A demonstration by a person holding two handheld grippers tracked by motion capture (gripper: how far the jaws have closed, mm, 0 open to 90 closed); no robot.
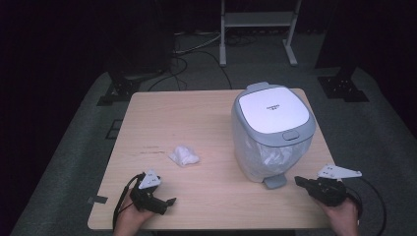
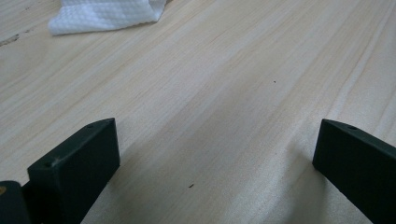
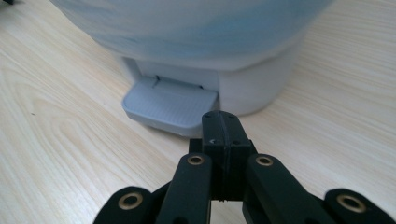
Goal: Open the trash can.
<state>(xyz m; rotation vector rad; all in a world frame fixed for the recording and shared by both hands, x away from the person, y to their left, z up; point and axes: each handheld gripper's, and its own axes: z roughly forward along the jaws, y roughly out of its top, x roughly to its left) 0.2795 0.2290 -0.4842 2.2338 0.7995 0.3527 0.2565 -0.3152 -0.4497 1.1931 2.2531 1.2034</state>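
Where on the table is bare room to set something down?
The far left of the table, behind the crumpled tissue, is bare, as is the near strip between left gripper and right gripper. Around the pedal bin it is crowded.

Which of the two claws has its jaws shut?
The right claw, aimed at the bin's foot pedal: its jaws are pressed together with nothing between them. The left claw has its jaws standing wide apart over bare table.

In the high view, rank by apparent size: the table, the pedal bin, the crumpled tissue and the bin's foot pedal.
1. Table, by far the largest.
2. Pedal bin.
3 and 4. Crumpled tissue and foot pedal: both small and close in size. The tissue looks slightly larger, but the margin is too thin to rank them firmly.
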